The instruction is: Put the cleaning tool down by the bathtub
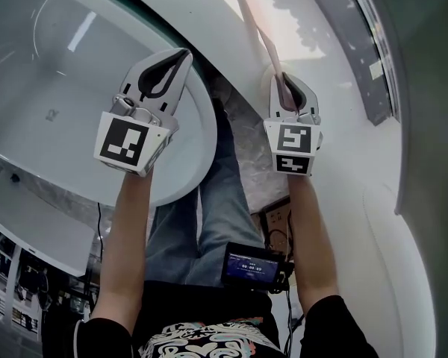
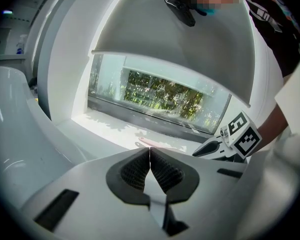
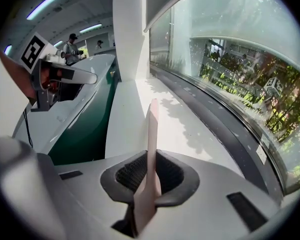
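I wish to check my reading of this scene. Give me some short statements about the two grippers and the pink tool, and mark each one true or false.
1. The right gripper is shut on the pink cleaning tool. True.
2. The left gripper has its jaws wide apart. False: the jaws are together, with nothing between them.
3. The cleaning tool lies inside the bathtub. False: it is held in the right gripper and points along the white ledge.
4. A window runs along that ledge. True.
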Motion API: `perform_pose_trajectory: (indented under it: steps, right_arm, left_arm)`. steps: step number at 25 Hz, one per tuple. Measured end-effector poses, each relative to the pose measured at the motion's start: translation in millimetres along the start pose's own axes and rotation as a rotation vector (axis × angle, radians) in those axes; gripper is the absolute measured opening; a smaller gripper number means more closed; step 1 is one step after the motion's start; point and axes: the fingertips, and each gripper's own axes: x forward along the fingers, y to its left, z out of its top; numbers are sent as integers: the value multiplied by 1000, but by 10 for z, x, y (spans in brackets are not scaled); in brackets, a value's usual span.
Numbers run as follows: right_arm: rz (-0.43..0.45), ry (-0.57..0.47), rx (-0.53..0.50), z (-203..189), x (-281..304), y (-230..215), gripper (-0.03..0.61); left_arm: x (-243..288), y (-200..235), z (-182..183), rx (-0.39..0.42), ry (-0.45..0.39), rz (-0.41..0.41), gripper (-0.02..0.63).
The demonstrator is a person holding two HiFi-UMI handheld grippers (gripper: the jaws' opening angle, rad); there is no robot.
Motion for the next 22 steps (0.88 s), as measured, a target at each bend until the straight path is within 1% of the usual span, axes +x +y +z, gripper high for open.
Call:
perform_pose_trajectory:
  steps: [3,9,13,16,22]
  right_arm:
    - [3,12,-1,-1,23,-9,71]
    - [1,59,4,15,31,13,71]
    - [10,106,7,13,51,43,71]
    - [2,107,4,69,62,27,71]
    - [12,100,7,132,46,90,71]
  left_arm:
    - [11,6,-4,-6,-3,0,17]
    - [-52,32,71,-22,-35,8,17]
    - [-114,38,80,-28,-33,8,17]
    - [-153,102,120,-33,-47,15,17]
    - [-213,190,148,-37,-60,21,17]
